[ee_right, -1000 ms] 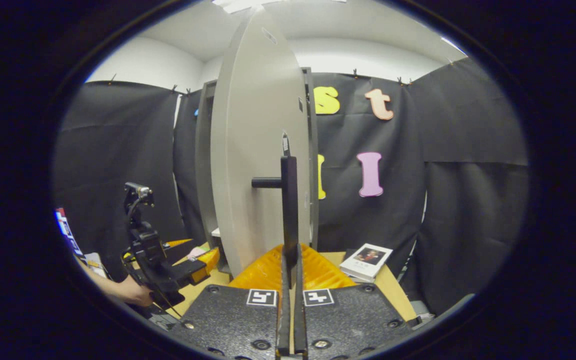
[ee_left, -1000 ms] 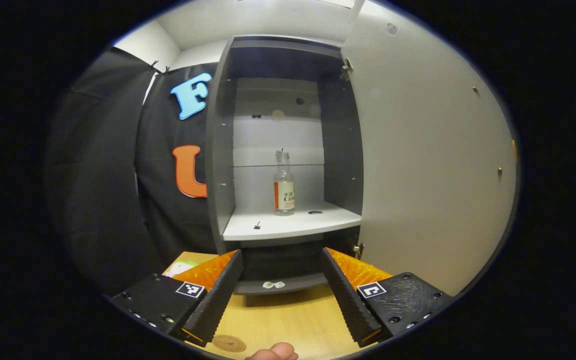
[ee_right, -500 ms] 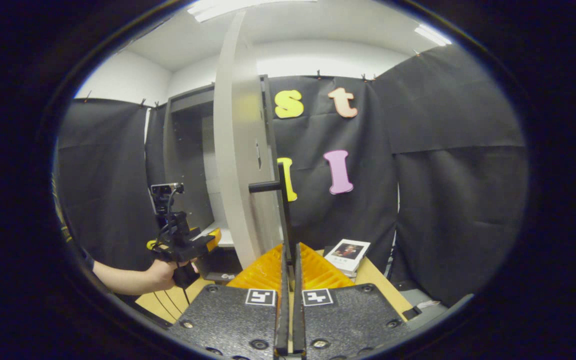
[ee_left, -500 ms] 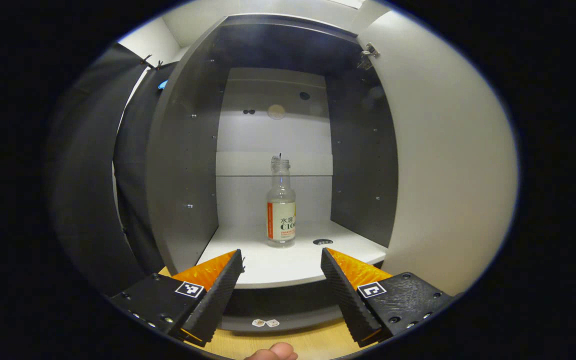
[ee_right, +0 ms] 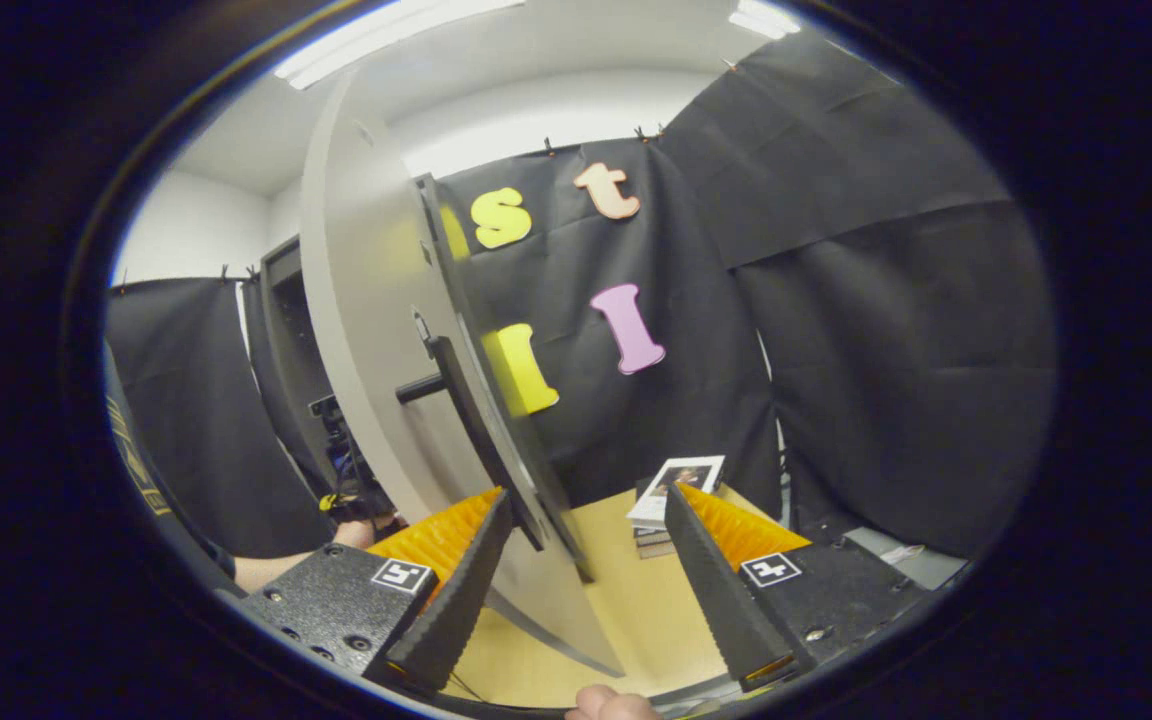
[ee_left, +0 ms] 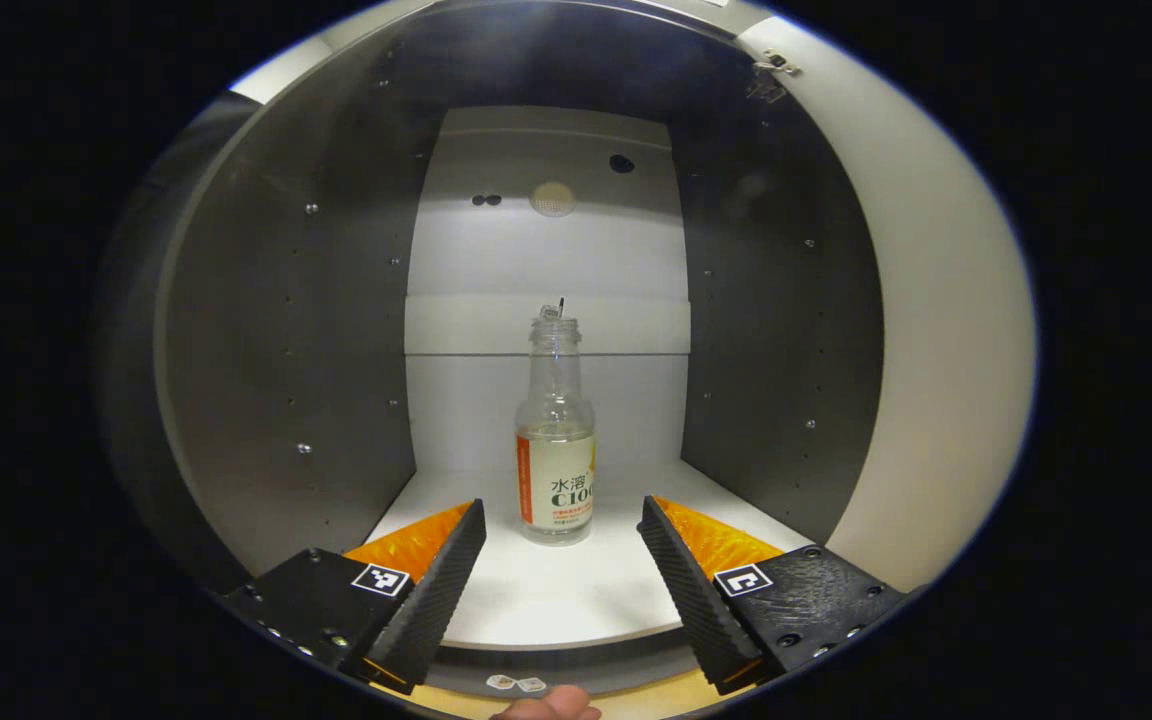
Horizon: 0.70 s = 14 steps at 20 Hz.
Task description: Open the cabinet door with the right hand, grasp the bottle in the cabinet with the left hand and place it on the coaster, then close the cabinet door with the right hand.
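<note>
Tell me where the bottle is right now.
In the left gripper view the bottle stands upright on the white cabinet shelf, centred just beyond the left gripper's open jaws, untouched.

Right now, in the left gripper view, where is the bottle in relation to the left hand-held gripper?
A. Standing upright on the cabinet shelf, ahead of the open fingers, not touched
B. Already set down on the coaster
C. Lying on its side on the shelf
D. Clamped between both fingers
A: the bottle stands upright on the white cabinet shelf, beyond the open left hand-held gripper, with clear gaps to both fingers.
</note>
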{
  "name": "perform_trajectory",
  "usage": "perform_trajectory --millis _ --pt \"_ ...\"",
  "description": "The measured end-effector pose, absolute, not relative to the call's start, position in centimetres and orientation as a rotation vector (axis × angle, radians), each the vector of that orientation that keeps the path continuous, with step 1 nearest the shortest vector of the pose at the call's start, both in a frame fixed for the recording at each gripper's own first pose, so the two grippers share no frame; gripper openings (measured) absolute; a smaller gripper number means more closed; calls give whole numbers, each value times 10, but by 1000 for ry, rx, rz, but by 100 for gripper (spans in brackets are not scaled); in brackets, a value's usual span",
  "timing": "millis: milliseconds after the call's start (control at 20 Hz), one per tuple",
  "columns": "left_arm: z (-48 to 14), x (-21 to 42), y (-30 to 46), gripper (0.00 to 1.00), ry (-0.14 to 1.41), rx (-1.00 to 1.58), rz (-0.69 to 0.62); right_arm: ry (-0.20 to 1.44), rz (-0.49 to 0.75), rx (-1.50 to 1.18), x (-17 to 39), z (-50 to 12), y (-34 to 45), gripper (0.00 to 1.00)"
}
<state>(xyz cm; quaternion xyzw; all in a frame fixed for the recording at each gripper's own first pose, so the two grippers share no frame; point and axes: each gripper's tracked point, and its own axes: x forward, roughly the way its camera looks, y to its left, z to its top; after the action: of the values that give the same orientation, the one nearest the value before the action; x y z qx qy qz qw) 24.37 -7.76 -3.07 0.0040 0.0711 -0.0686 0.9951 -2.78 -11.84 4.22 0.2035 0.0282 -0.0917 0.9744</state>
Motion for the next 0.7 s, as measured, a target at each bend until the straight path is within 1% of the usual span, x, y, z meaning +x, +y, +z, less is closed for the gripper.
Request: perform_trajectory --millis 150,300,450,700 --pt "-34 273 -77 95 165 -15 -102 33 -206 370 -25 44 -131 98" --pt "-36 300 -66 95 177 -10 -48 64 -196 418 -20 34 -136 98" --pt "-31 320 -63 95 184 -2 -48 62 -190 424 -11 32 -140 98" --pt "-24 337 -67 95 153 32 -65 63 -185 450 5 27 -144 97"
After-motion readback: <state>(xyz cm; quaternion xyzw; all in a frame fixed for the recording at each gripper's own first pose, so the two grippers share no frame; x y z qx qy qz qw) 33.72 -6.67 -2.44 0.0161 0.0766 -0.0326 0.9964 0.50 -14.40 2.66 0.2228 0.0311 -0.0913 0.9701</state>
